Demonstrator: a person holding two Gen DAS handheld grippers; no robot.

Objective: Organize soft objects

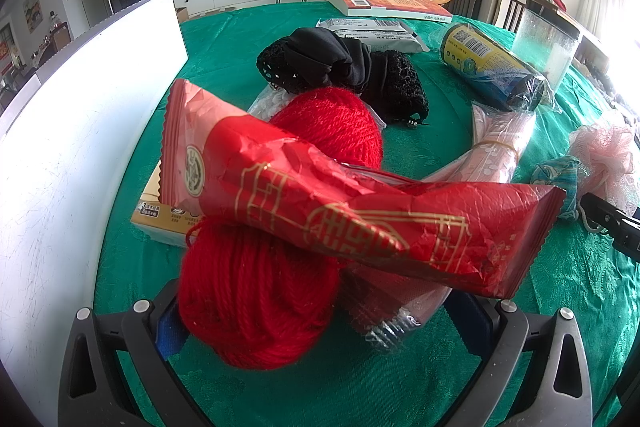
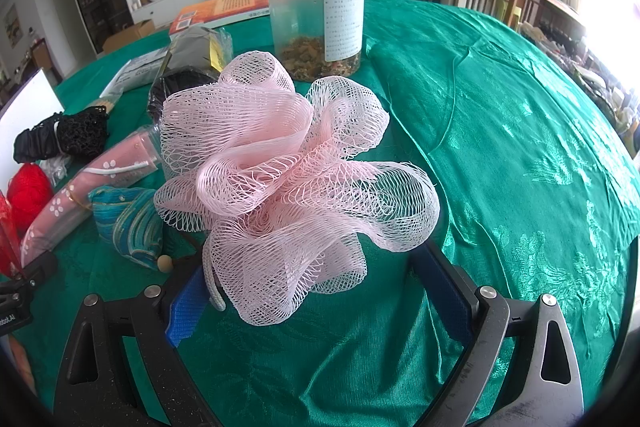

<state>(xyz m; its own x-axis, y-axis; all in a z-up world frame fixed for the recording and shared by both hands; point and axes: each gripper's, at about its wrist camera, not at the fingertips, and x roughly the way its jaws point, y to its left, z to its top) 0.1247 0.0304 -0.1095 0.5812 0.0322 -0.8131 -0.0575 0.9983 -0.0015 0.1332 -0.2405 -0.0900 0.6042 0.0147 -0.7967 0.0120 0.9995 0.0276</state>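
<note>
Left gripper (image 1: 320,307) astride red yarn (image 1: 256,303); right gripper (image 2: 320,287) astride pink loofah (image 2: 280,179)

Left claw (image 1: 320,311) spreads wide across the lower frame, blue-padded fingers (image 1: 170,331) angled outward. Right claw (image 2: 320,291) likewise gapes along its frame's bottom edge, fingers (image 2: 186,311) parted.

A packet (image 1: 340,211) is laid across two yarn balls (image 1: 256,291) near the table's (image 1: 224,39) left edge; a loofah (image 2: 280,179) is set before a jar (image 2: 316,7).
</note>
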